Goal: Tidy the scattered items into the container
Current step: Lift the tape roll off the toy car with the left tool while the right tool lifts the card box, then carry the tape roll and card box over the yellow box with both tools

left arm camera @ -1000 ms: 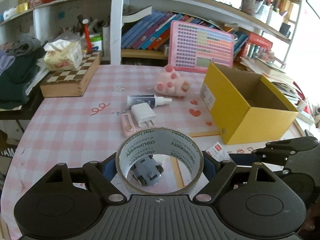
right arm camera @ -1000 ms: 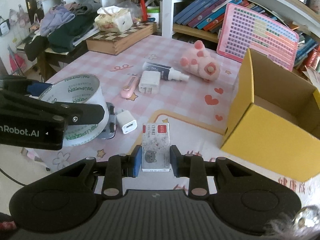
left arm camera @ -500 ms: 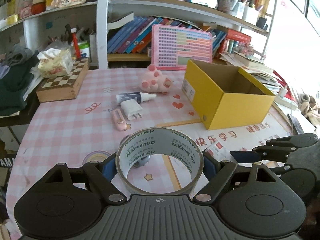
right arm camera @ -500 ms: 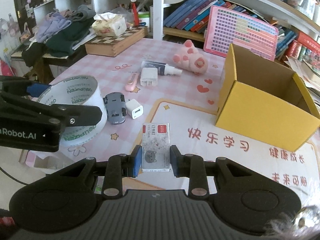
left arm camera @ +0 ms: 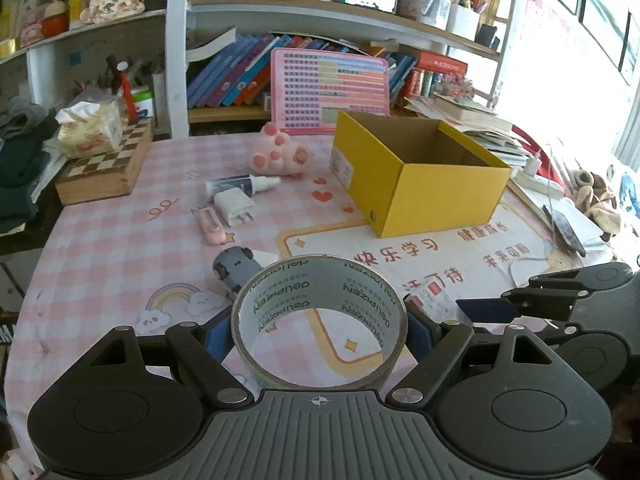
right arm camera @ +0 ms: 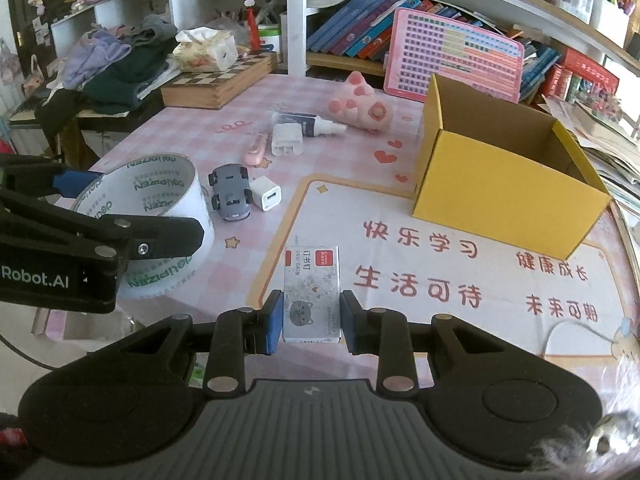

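Note:
My left gripper [left arm camera: 319, 330] is shut on a roll of clear packing tape [left arm camera: 320, 280], held above the table's near edge; it also shows in the right wrist view [right arm camera: 160, 200]. My right gripper [right arm camera: 312, 316] is shut on a small white box of staples [right arm camera: 312, 284], held above the mat. The open yellow cardboard box [left arm camera: 416, 172] stands at the right back, also in the right wrist view [right arm camera: 504, 172]. On the table lie a grey toy car [right arm camera: 231, 192], a small white charger cube [right arm camera: 266, 198], a white plug adapter [right arm camera: 286, 140], a pink cutter [right arm camera: 256, 152], a white bottle [right arm camera: 308, 126] and a pink plush paw [right arm camera: 360, 106].
A wooden chessboard box [left arm camera: 104, 168] with a tissue pack sits at the back left. A pink board [left arm camera: 330, 88] leans against bookshelves behind. Clothes pile at the far left [right arm camera: 116, 68]. A phone and cable [left arm camera: 564, 228] lie at the right edge.
Both grippers have risen and pulled back from the table with their loads, so more of the table and the yellow box shows. The items on the table have not moved.

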{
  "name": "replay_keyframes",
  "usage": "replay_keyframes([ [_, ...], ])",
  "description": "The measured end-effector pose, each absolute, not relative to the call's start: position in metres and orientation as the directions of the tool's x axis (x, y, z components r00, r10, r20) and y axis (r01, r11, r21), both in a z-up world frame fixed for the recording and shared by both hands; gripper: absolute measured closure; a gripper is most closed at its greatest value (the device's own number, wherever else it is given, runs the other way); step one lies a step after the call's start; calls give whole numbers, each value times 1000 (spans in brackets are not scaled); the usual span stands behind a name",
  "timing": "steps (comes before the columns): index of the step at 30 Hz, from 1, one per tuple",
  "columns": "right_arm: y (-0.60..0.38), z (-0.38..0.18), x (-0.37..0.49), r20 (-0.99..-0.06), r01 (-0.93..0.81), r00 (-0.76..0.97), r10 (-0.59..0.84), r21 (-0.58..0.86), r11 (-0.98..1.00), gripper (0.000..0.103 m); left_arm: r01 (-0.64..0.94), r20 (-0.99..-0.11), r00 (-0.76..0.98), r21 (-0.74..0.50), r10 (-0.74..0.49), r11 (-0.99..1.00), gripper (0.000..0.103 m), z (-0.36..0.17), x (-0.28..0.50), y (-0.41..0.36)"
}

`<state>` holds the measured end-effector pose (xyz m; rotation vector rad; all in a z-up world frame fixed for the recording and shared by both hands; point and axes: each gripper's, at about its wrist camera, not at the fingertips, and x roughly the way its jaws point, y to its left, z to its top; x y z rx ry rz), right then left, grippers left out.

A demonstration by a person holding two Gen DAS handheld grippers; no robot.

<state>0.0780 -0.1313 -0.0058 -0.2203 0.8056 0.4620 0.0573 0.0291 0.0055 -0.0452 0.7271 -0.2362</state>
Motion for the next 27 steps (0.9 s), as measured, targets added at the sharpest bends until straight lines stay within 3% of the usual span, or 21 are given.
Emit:
replay_keyframes([
  [27, -188, -9, 66, -751, -325, 628, 202, -18, 945, 75, 347, -644, 687, -118, -338, 930, 19, 7, 63, -23],
])
